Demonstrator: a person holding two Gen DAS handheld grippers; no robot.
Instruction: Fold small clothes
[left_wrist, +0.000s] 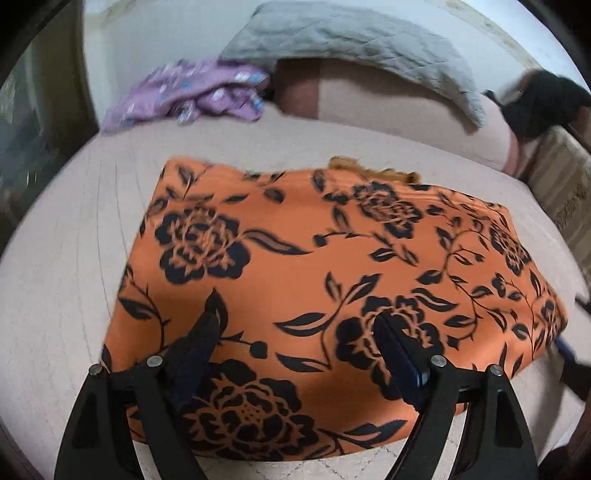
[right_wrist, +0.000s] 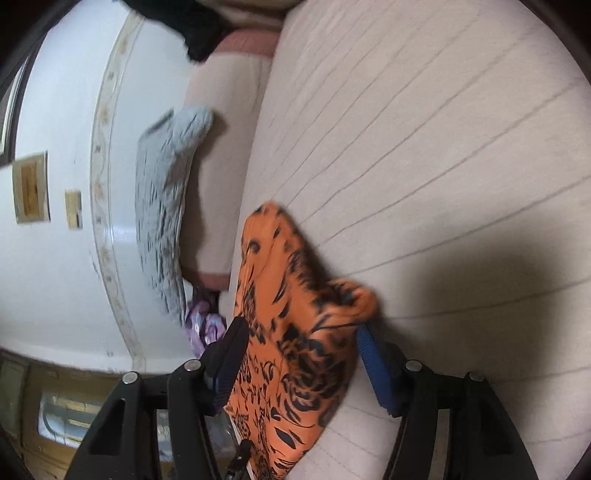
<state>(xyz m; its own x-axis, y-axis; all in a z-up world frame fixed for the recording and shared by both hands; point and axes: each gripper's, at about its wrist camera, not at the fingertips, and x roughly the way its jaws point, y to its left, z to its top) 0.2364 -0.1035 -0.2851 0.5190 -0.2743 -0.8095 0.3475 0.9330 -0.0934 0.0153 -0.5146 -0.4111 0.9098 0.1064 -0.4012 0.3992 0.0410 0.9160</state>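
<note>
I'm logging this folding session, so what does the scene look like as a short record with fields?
surface: striped beige bed cover
garment: orange floral cloth, folded flat
left gripper: open above the cloth, gripping nothing
right gripper: open, cloth edge between its fingers
other clothes: purple garment crumpled near the grey pillow

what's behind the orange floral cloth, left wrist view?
Behind the orange cloth: bare bed cover, then a purple garment and a grey pillow against a bolster. A fuzzy orange edge peeks past it; the layers underneath are covered.
</note>
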